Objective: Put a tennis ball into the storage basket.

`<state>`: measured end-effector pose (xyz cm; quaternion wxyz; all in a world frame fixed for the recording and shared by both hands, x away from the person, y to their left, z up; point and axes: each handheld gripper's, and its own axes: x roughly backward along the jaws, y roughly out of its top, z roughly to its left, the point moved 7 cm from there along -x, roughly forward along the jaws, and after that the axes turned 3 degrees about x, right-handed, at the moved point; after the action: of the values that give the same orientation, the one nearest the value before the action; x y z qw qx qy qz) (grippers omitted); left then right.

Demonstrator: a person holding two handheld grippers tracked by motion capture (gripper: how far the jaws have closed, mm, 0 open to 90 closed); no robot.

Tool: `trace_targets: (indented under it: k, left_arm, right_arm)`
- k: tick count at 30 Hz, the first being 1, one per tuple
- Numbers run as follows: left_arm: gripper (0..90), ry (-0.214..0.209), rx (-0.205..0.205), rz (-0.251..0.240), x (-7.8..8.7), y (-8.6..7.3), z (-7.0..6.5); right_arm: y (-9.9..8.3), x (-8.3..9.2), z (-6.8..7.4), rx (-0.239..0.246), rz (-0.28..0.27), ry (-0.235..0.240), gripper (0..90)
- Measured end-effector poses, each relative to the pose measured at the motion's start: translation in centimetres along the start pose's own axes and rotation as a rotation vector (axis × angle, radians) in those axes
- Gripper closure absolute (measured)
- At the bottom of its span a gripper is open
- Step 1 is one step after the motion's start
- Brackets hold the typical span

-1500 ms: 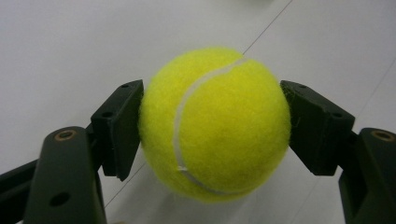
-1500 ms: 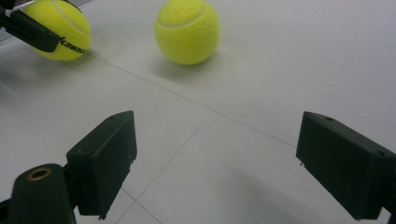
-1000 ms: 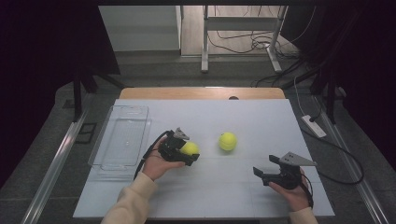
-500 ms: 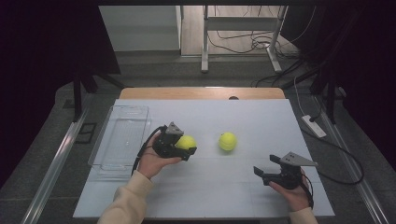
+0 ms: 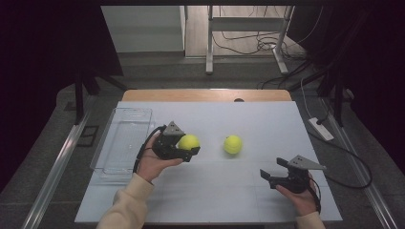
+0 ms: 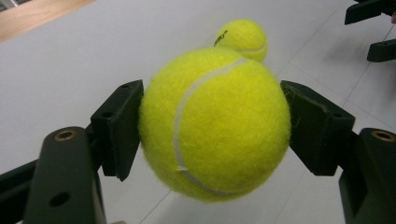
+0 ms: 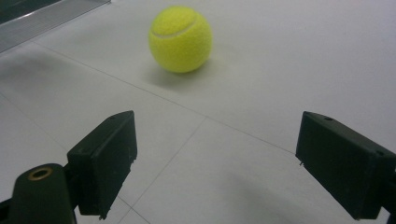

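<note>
Left gripper view shows me my left gripper [image 6: 212, 123] clamped on a tennis ball [image 6: 215, 123], pads pressing its sides. High view adds the clear tray [image 5: 122, 143] beside it, second ball [image 5: 232, 144] on the table [image 5: 210, 191], my right gripper [image 5: 274, 172] spread wide, holding nothing

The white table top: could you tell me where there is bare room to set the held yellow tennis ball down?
Bare table top beyond both balls, and near the front edge between the forearms. Crowded: clear plastic tray leftward, second yellow tennis ball toward the right gripper.
</note>
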<state>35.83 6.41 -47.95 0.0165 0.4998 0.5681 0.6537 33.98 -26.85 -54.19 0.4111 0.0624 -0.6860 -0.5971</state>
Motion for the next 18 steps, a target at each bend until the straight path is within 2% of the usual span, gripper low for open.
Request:
trace_targets:
  k: [9,18]
  left_arm:
    - [27.1,0.011,0.007,-0.033,0.5,1.0,0.2]
    - [27.1,0.02,0.018,-0.051,1.1,0.9,0.4]
  right_arm:
    - [0.2,0.3,0.2,-0.027,-0.02,0.023,12.6]
    - [0.2,0.1,0.1,-0.028,-0.023,0.027,12.7]
